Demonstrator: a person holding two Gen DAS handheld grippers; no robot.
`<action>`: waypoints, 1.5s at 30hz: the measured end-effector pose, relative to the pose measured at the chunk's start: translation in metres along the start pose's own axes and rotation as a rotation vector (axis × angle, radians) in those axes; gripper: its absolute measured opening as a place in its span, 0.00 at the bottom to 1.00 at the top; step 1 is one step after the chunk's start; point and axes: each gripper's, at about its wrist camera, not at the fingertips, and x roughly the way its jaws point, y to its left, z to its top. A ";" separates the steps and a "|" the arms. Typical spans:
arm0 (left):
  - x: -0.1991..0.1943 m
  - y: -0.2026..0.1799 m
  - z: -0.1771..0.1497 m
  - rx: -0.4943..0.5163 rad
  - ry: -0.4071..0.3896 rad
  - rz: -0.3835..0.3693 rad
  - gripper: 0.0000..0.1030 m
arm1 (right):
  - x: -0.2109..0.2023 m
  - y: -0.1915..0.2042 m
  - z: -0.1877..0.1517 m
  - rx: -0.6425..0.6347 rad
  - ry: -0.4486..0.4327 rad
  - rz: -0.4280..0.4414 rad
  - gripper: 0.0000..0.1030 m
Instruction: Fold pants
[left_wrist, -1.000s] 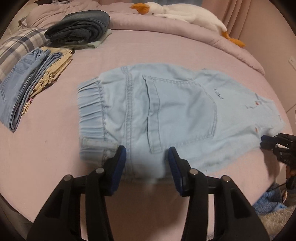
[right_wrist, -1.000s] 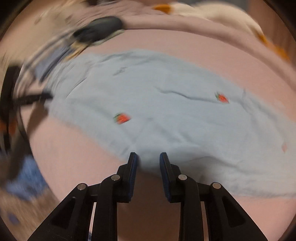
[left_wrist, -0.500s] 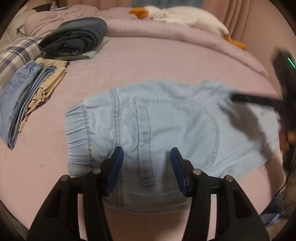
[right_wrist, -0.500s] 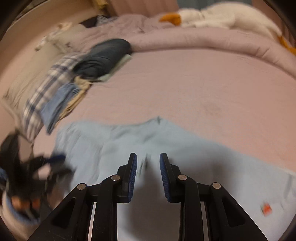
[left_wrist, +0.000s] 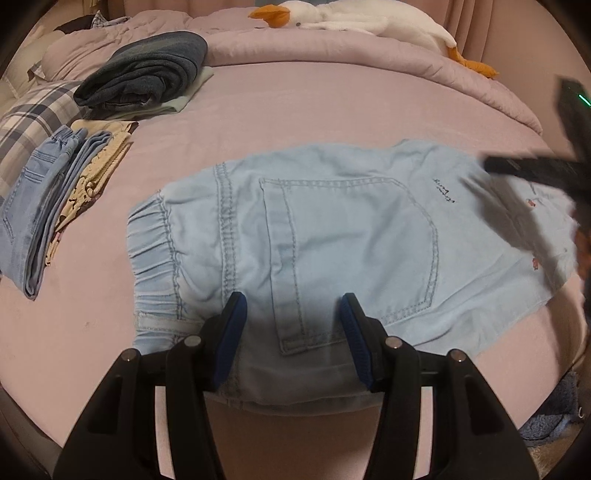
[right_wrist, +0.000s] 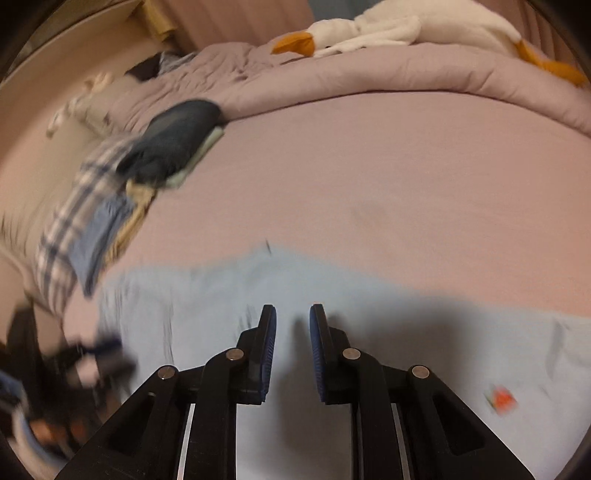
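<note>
a pink bed (left_wrist: 303, 110) carries light blue pants (left_wrist: 332, 236) lying flat, stacked clothes (left_wrist: 55, 199) to their left. left tool (left_wrist: 291, 325), fingers apart, hovers at their near edge; right tool (right_wrist: 293, 347), narrowly apart and empty, over the legs. best to grip both layers before folding.

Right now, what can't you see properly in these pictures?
- Near edge of the pants, left wrist view: hidden behind the left gripper.
- Small dark writing on the pants, left wrist view: too small to read.
- Right gripper, left wrist view: smeared by motion and cut off by the picture's edge.
- Stacked clothes, right wrist view: blurred together.
- Red patch, right wrist view: too blurry to tell what it shows.
</note>
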 end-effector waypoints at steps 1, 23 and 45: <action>0.001 0.000 0.000 0.001 0.002 0.005 0.51 | -0.009 -0.002 -0.013 -0.028 0.006 -0.025 0.17; -0.008 -0.100 0.022 0.138 -0.004 -0.194 0.55 | -0.172 -0.169 -0.165 0.575 -0.226 -0.065 0.35; 0.033 -0.178 0.037 0.090 0.120 -0.355 0.46 | -0.211 -0.273 -0.194 0.871 -0.503 -0.148 0.06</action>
